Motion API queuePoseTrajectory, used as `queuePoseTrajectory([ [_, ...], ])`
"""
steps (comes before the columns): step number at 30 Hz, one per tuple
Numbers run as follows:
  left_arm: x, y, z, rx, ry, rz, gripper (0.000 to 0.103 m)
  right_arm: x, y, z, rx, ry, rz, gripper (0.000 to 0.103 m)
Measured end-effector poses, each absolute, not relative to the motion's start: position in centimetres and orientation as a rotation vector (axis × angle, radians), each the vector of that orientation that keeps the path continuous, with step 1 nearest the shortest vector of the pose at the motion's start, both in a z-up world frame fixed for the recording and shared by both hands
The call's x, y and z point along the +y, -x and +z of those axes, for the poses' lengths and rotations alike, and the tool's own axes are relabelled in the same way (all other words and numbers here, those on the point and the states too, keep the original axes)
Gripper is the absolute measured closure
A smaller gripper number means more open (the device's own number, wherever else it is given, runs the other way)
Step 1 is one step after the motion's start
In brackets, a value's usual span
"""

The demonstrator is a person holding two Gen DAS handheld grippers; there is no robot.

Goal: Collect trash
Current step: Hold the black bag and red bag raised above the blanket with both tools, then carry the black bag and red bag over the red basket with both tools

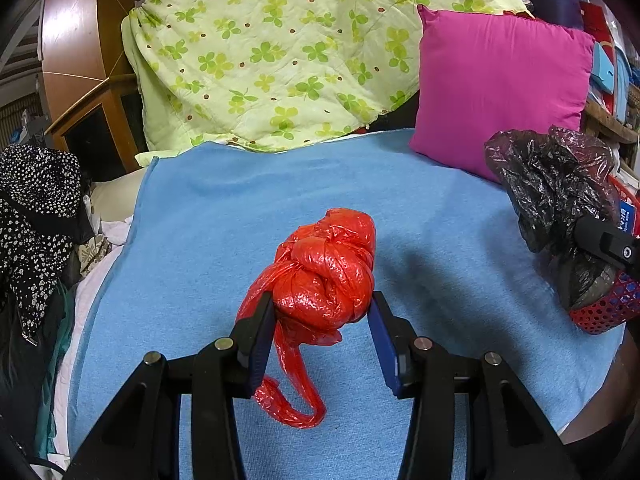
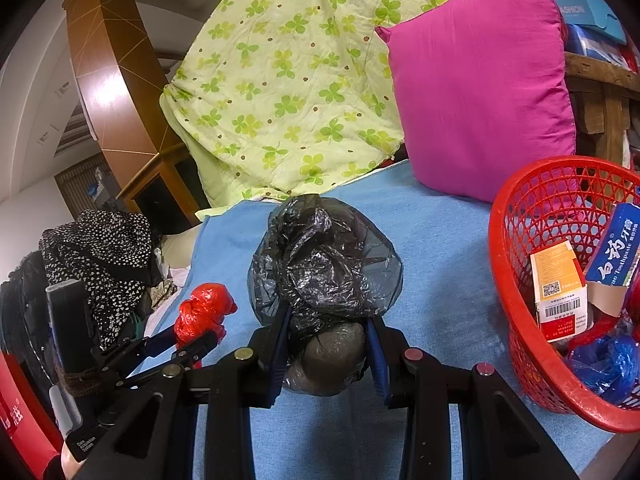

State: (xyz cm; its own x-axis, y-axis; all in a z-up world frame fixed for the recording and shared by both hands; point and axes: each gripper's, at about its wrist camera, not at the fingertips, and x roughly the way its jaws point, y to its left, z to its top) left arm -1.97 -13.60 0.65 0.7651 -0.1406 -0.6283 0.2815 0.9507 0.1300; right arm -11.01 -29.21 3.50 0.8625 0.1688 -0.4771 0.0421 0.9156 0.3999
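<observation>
My left gripper [image 1: 322,307] is shut on a knotted red plastic bag [image 1: 326,272] over the blue cloth [image 1: 224,208]; a loose tail of the bag hangs down between the fingers. It also shows in the right wrist view, red bag [image 2: 204,310] in the left gripper [image 2: 192,338]. My right gripper [image 2: 328,322] is shut on a crumpled black plastic bag [image 2: 320,264], held above the cloth. In the left wrist view the black bag [image 1: 552,192] is at the right, beside the red basket [image 1: 604,312].
A red mesh basket [image 2: 516,280] at the right holds a toothpaste box [image 2: 616,248], a small carton [image 2: 558,288] and a blue bag [image 2: 604,364]. A pink pillow [image 2: 480,80] and green clover quilt [image 2: 288,80] lie behind. Dotted black clothing [image 2: 104,256] lies left.
</observation>
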Motion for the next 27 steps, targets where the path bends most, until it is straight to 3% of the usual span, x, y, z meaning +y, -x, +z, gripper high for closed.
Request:
queuePoseTrajectory([
  [27,-14.0,3.0,1.9,0.607,-0.210,-0.238,0.055,-29.8,13.2,4.2,0.478,-0.429,0.039,0.065],
])
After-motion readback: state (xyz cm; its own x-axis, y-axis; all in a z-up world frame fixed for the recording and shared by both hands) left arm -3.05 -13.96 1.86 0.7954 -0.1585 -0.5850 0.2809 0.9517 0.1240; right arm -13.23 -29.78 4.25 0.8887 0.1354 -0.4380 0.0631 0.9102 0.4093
